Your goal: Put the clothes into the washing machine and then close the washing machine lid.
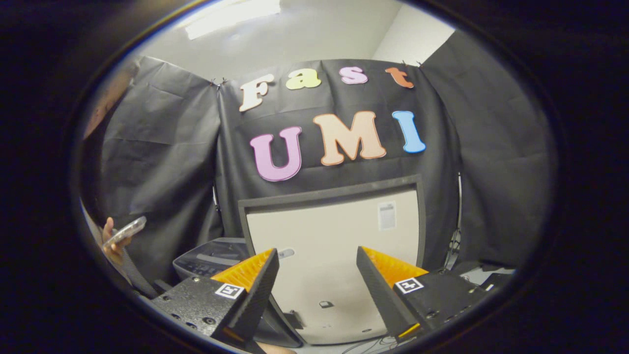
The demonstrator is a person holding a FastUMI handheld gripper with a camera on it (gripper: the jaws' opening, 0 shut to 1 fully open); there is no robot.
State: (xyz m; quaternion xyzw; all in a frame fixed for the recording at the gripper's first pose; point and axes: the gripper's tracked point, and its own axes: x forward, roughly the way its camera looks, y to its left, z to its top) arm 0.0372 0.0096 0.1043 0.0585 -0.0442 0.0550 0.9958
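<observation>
**Inspector:** Start with the gripper (pixel 317 275). State of the fingers?

**Assistant:** Spread wide apart, nothing between them and nothing held. Each finger carries a small square marker on its upper face. They point at the raised lid (pixel 334 255) of the washing machine (pixel 206 260).

**Inspector:** Describe the lid.

**Assistant:** It stands upright, just ahead of the fingers and filling the gap between them. The inner face is a pale panel inside a dark frame. A small white label (pixel 386 215) sits near its upper right corner, and a small dark fitting shows low on the panel. Condition of the drum opening cannot be told from here.

**Inspector:** The machine body?

**Assistant:** A dark grey control panel with buttons shows beside the lid, beyond the left finger. No clothes can be made out in this view.

**Inspector:** Anything else nearby?

**Assistant:** A person's hand (pixel 112 243) beyond the left finger, well off to the side, holding a phone (pixel 125 231). A dark ribbed hose (pixel 132 273) runs down below it. Thin cables (pixel 449 246) hang beside the lid's right edge.

**Inspector:** The room?

**Assistant:** Black cloth (pixel 167 162) forms the booth wall behind the machine, creased and pinned at the top. Above it are a white wall and ceiling with a bright light panel (pixel 231 14).
</observation>
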